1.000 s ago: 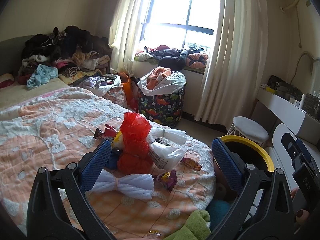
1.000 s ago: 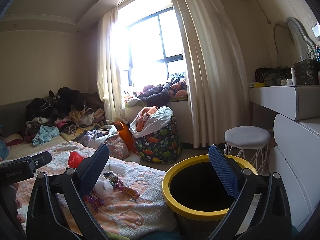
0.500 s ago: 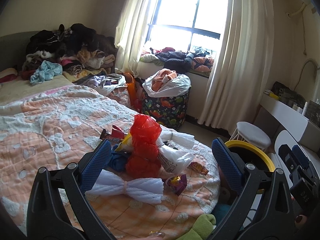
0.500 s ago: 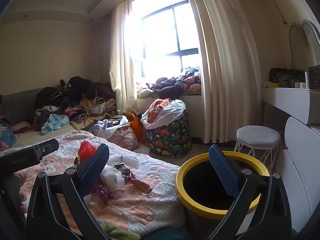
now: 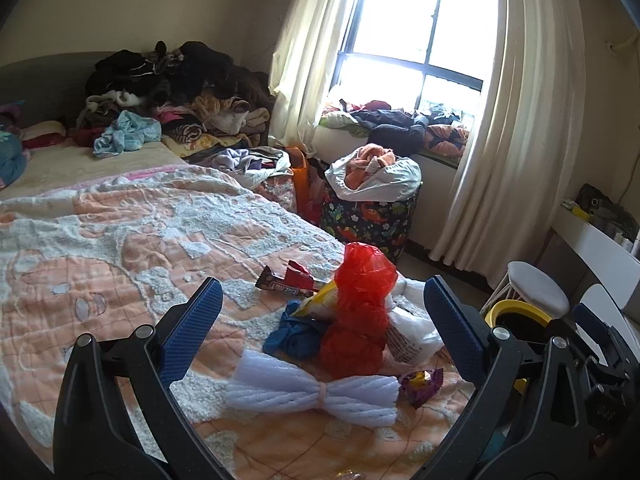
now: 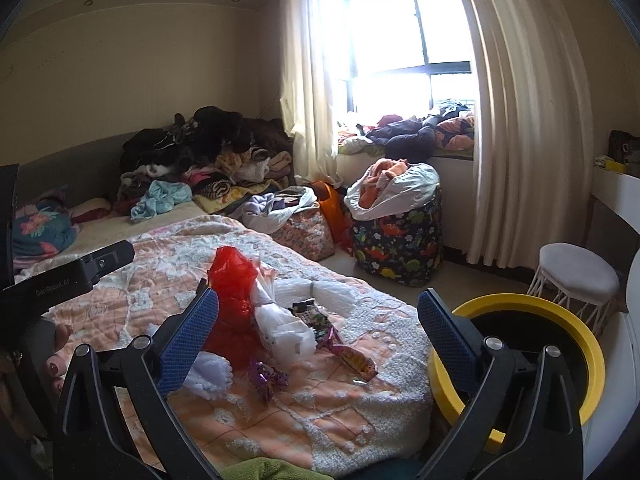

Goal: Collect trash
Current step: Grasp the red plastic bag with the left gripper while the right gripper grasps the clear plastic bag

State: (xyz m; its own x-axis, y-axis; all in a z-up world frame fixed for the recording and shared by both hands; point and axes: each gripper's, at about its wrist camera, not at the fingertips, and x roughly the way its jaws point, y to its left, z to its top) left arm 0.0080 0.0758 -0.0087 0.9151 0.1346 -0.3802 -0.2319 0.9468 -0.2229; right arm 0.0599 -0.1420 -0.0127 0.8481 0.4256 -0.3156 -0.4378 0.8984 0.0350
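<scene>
trash lies in a small heap on the peach and white bedspread point(image 5: 120, 248), near the foot corner of the bed. in the left wrist view the heap sits between and just beyond the spread fingers of the left gripper point(image 5: 318, 330): a red plastic bag point(image 5: 362, 312) stands tallest, a blue wrapper point(image 5: 290, 334) lies at its left foot, a white plastic bag point(image 5: 408, 336) leans on its right side, and a dark candy wrapper point(image 5: 286, 280) lies behind it. a white foam sleeve point(image 5: 316, 396), tied at the middle, lies nearest the gripper, with a purple wrapper point(image 5: 422, 382) just beside its right end. the left gripper is wide open and holds nothing.

in the right wrist view the right gripper point(image 6: 318, 334) is also wide open and empty. the red plastic bag point(image 6: 234, 308) is partly hidden by its left finger, and a pink snack wrapper point(image 6: 352, 356) lies on the bedspread between the fingers. the yellow-rimmed bin point(image 6: 576, 324) stands on the floor just beside the bed corner, behind the right finger, well clear of the heap. a dinosaur-print hamper point(image 6: 396, 236) stuffed with clothes stands under the window.
</scene>
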